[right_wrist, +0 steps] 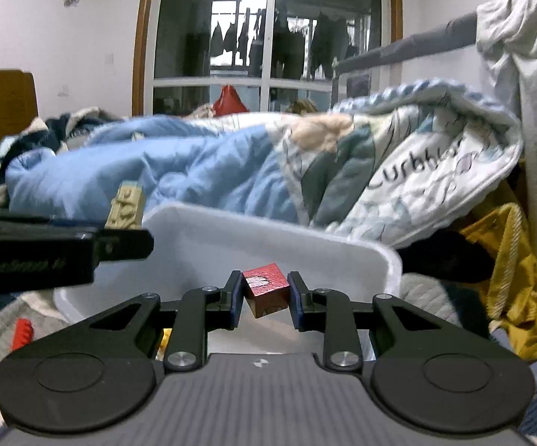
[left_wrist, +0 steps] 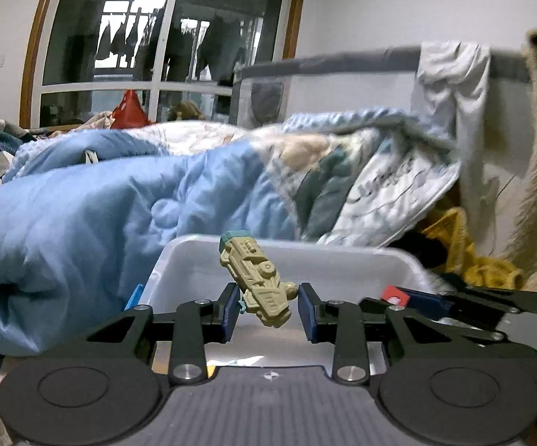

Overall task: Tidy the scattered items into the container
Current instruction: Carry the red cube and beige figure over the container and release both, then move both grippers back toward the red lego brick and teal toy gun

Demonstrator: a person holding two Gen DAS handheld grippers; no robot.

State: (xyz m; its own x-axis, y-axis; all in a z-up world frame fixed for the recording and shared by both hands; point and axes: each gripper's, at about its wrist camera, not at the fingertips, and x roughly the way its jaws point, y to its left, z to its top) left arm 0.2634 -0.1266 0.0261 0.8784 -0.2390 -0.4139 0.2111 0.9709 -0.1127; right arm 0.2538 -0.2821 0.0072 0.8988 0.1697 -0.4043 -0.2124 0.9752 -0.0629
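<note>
My left gripper (left_wrist: 268, 306) holds a tan toy vehicle (left_wrist: 257, 278) with a teal end, tilted, between its pads over the white plastic bin (left_wrist: 343, 260); a small gap shows at the right pad. My right gripper (right_wrist: 263, 299) is shut on a red cube (right_wrist: 266, 288) with a white patch, over the same bin (right_wrist: 231, 238). In the right wrist view the left gripper's arm (right_wrist: 45, 256) reaches in from the left with the tan toy (right_wrist: 125, 208) above it. In the left wrist view the right gripper (left_wrist: 454, 304) and the cube (left_wrist: 395, 295) show at the right.
A blue quilt (left_wrist: 101, 215) and a patterned blanket (right_wrist: 417, 186) are heaped behind the bin. Yellow cloth (right_wrist: 510, 278) lies to the right, under a grey rail draped with white cloth (right_wrist: 521, 55). A red item (right_wrist: 23, 332) lies left of the bin.
</note>
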